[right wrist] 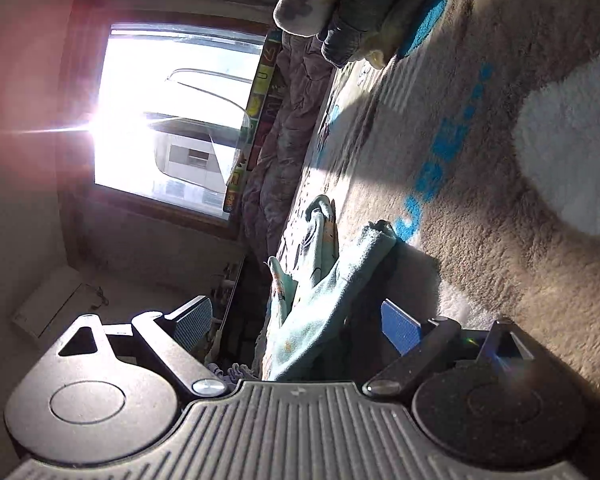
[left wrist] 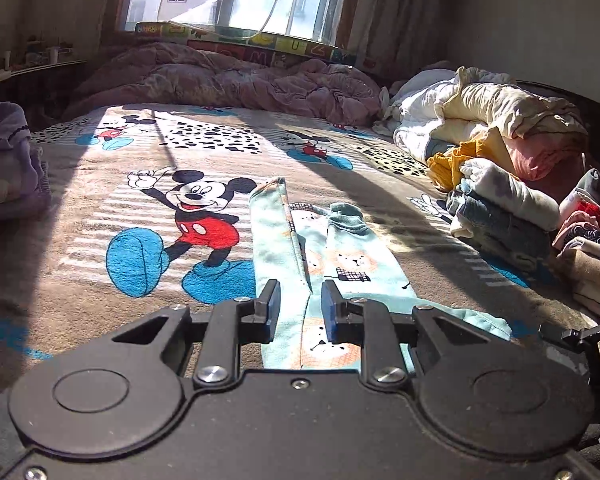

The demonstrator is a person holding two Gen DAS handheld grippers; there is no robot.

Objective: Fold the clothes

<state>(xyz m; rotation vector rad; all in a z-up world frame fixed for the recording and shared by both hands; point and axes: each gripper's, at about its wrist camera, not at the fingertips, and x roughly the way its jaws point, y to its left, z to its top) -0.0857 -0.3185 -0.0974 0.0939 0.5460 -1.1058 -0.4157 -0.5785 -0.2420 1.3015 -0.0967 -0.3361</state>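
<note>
Pale mint children's trousers (left wrist: 340,256) printed with lions lie flat on the Mickey Mouse blanket (left wrist: 100,200), legs pointing away towards the window. My left gripper (left wrist: 301,286) hovers over the near end, its blue pads a narrow gap apart and pressing on nothing; the cloth shows through the gap. The right wrist view is rolled onto its side. There my right gripper (right wrist: 296,322) stands wide open, with a raised edge of the trousers (right wrist: 320,292) loose between its blue pads (right wrist: 400,328), touching neither.
A stack of folded clothes (left wrist: 500,208) and rumpled bedding (left wrist: 480,112) fill the right side of the bed. A pink quilt (left wrist: 228,80) and an alphabet mat (left wrist: 260,46) lie under the window. A purple garment (left wrist: 8,160) sits at the left edge.
</note>
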